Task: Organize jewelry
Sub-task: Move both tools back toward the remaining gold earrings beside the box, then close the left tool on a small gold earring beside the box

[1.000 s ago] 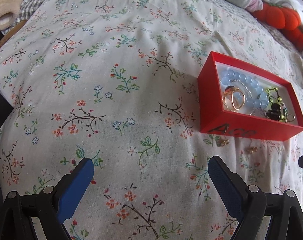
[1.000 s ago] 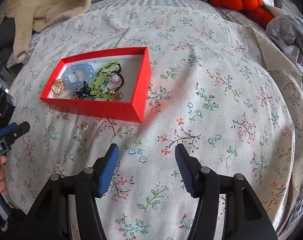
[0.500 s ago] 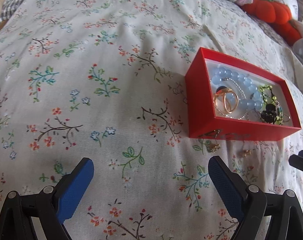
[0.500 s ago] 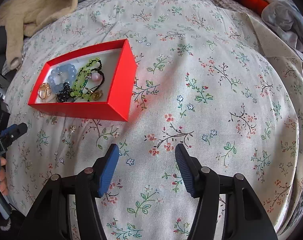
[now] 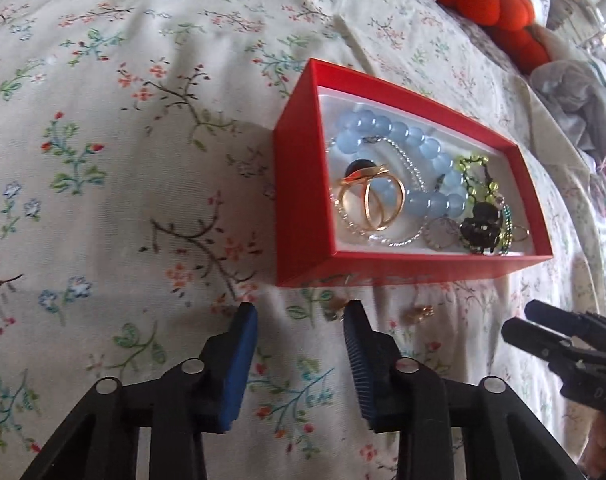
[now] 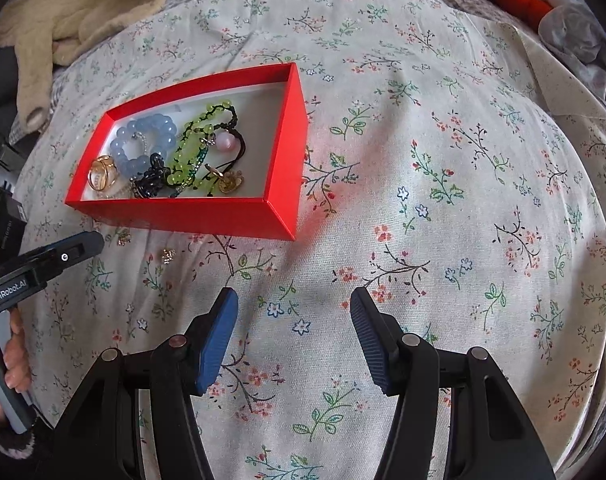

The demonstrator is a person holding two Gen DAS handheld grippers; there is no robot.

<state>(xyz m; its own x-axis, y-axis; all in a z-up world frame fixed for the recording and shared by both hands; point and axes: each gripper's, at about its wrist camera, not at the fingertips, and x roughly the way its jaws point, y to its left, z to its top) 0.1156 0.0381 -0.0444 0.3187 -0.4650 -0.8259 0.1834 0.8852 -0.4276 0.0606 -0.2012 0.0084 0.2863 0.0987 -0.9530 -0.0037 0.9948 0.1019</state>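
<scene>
The bed (image 6: 443, 168) is covered in a matt woven cotton-like cloth, softly creased, printed with small flowers. On it the red box (image 5: 299, 200) looks like smooth card with a faint sheen outside and a plain white matt lining. Inside it, the blue bead bracelet (image 5: 419, 168) is glossy and translucent like glass or polished stone, and the gold rings (image 5: 377, 202) are bright polished metal. The green beaded cord (image 6: 191, 140) mixes shiny beads with dull dark thread. The left hand-held gripper (image 5: 300, 318) has matt black plastic arms and ribbed blue rubbery pads (image 5: 357, 344). At far left a cream garment (image 6: 71, 12) looks thick, knitted and fuzzy.
</scene>
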